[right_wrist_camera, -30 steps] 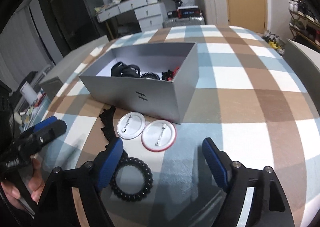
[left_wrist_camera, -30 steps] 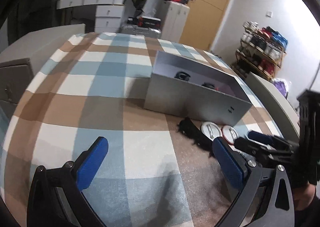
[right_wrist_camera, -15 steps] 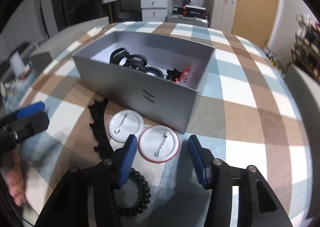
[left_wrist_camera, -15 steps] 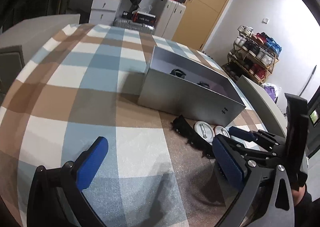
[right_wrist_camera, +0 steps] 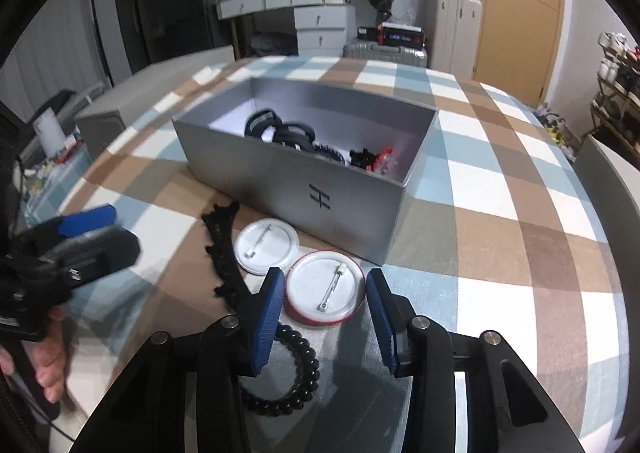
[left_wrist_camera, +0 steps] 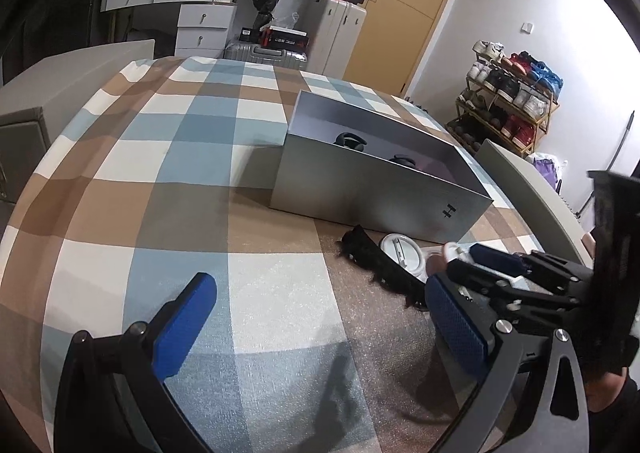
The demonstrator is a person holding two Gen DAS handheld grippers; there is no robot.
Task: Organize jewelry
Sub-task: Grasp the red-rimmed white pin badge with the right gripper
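Observation:
A silver box [right_wrist_camera: 288, 181] stands on the checked cloth and holds black hair ties [right_wrist_camera: 280, 129] and a red piece [right_wrist_camera: 382, 161]. In front of it lie a white pin badge [right_wrist_camera: 266, 245], a red-rimmed pin badge [right_wrist_camera: 326, 291], a black lace band [right_wrist_camera: 224, 249] and a black beaded hair tie [right_wrist_camera: 296, 381]. My right gripper [right_wrist_camera: 325, 293] has its blue pads against both edges of the red-rimmed badge, which rests face down on the cloth. My left gripper [left_wrist_camera: 316, 293] hovers open over bare cloth, left of the lace band [left_wrist_camera: 376, 257], with nothing between its fingers.
The box [left_wrist_camera: 360, 193] sits mid-table on the checked cloth [left_wrist_camera: 180, 157]. A grey padded seat back [right_wrist_camera: 608, 181] borders the table's right side. Farther off are a shoe rack [left_wrist_camera: 512, 101], white drawers [right_wrist_camera: 320, 25] and a wooden door [right_wrist_camera: 516, 5].
My right gripper shifted from over the beaded hair tie to the red-rimmed badge and its jaws narrowed around it. The left gripper stayed where it was, still open.

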